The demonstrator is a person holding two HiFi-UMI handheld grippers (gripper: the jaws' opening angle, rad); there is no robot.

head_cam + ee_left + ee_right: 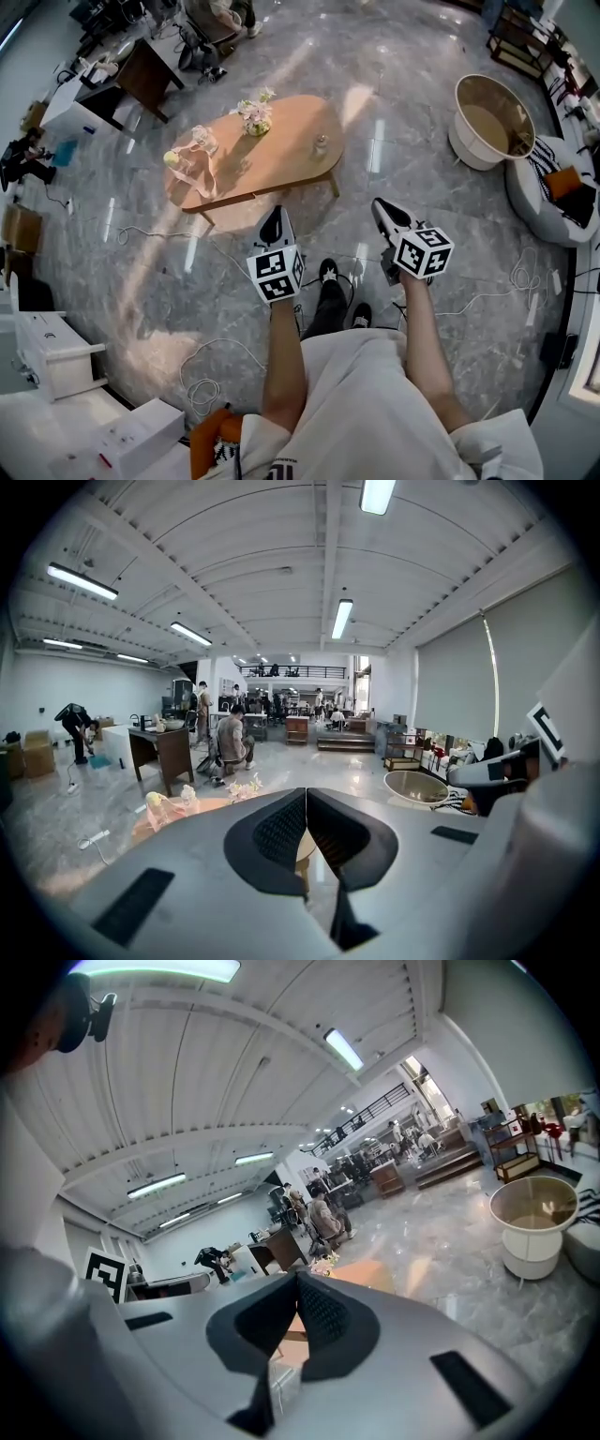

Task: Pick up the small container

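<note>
The small container (321,144), a little pale jar, stands near the right end of the oval wooden table (281,173). Both grippers hang in the air short of the table's near edge, well away from the jar. My left gripper (275,216) points at the table's near side, jaws shut and empty; its own view shows the closed tips (306,794) with the table (164,819) behind them. My right gripper (379,205) is further right, over the floor, also shut on nothing (296,1279). The jar is hidden in both gripper views.
A flower bunch (255,114) and glassware on a pink cloth (192,161) share the table. A round white tub (492,117) and a cushion seat (553,192) stand at right. Cables (202,380) trail over the marble floor. A dark desk (150,75) is at back left.
</note>
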